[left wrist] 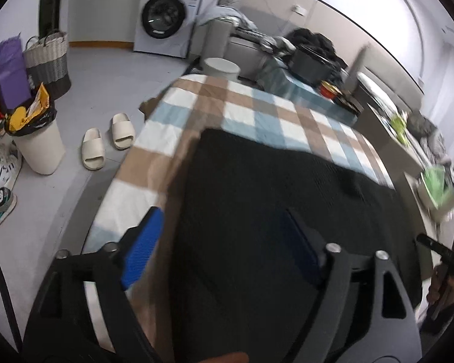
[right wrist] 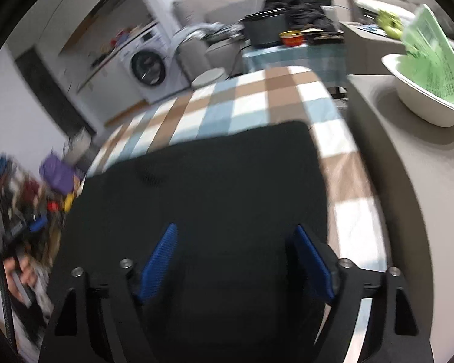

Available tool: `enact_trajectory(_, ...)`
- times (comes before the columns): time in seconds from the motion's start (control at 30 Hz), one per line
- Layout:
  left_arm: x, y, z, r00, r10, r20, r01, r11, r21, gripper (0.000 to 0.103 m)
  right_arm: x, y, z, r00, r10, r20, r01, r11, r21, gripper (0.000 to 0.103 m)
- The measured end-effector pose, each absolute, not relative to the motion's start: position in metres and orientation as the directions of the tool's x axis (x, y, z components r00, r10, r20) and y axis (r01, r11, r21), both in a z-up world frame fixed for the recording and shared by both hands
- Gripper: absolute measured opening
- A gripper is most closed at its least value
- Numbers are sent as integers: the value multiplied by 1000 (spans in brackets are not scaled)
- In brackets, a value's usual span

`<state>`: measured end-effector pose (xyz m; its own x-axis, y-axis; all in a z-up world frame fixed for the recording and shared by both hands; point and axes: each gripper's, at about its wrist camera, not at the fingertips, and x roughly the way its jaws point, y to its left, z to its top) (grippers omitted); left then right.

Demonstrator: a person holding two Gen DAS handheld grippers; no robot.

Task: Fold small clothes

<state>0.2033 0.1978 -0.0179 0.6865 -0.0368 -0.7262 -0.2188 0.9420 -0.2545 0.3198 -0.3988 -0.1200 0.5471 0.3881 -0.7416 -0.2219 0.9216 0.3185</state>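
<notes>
The flat black knitted garment lies spread on the checked-cloth counter, both the left tool and right tool wide open, empty, so each should pinch a near corner evenly.

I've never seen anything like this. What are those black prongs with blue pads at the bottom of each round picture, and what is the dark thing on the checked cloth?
No robot here: a person holds one tool in each hand. Each picture comes from a wide-angle camera on a tool, looking forward along its two fingers. The first shows the left hand-held gripper, the second the right hand-held gripper. Both are open and grip nothing. Under them a black knitted garment lies flat on the table with the brown, blue and white checked cloth, ready for folding. The right view also shows a white bowl holding green paper on the grey counter beside it.
</notes>
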Motion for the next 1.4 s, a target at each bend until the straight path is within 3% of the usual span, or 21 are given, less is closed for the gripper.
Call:
enact_trajectory(0.07, 181, 180, -19, 691, -47, -721, -189, 952, -242, 86, 300, -391, -122, 539, 381, -751, -264, 923, 279, 84)
enact_trajectory(0.2, 147, 146, -24, 679, -65, -731, -127, 970, -205, 102, 263, -390, -129, 562, 341, -754, -285, 935, 211, 85)
enact_trajectory(0.53, 102, 99, -41, 659, -108, -744, -64, 978, -198, 102, 207, -449, -149, 531, 397, -748, -156, 914, 374, 84)
enact_trajectory(0.63, 97, 92, -47, 647, -105, -755, -65, 979, -192, 102, 203, -447, -156, 516, 402, -756, -162, 913, 375, 68)
enact_trajectory(0.7, 95, 91, -50, 642, -105, -759, -66, 979, -191, 102, 202, -441, -162, 487, 404, -774, -168, 913, 371, 40)
enact_trajectory(0.8, 92, 91, -51, 641, -90, -762, -73, 982, -176, 102, 200, -429, -158, 516, 392, -762, -195, 920, 341, 15)
enact_trajectory(0.87, 88, 94, -51, 641, -86, -763, -85, 980, -182, 102, 195, -424, -149, 543, 409, -733, -235, 913, 335, 10)
enact_trajectory(0.93, 88, 97, -53, 636, -90, -766, -92, 977, -191, 102, 190, -425, -142, 562, 398, -725, -237, 917, 321, 9)
enact_trajectory(1.07, 85, 102, -58, 630, -68, -774, -108, 979, -174, 102, 190, -423, -150, 537, 271, -799, -218, 959, 179, 9)
enact_trajectory(1.17, 83, 101, -60, 627, -68, -776, -109, 979, -174, 102, 190, -422, -149, 537, 216, -815, -193, 972, 131, 22)
enact_trajectory(1.3, 86, 92, -60, 626, -94, -774, -78, 980, -182, 102, 183, -416, -126, 621, 202, -757, -185, 977, 109, 43)
enact_trajectory(1.4, 93, 78, -59, 626, -114, -772, -46, 982, -182, 102, 183, -395, -116, 638, 247, -729, -235, 964, 120, 46)
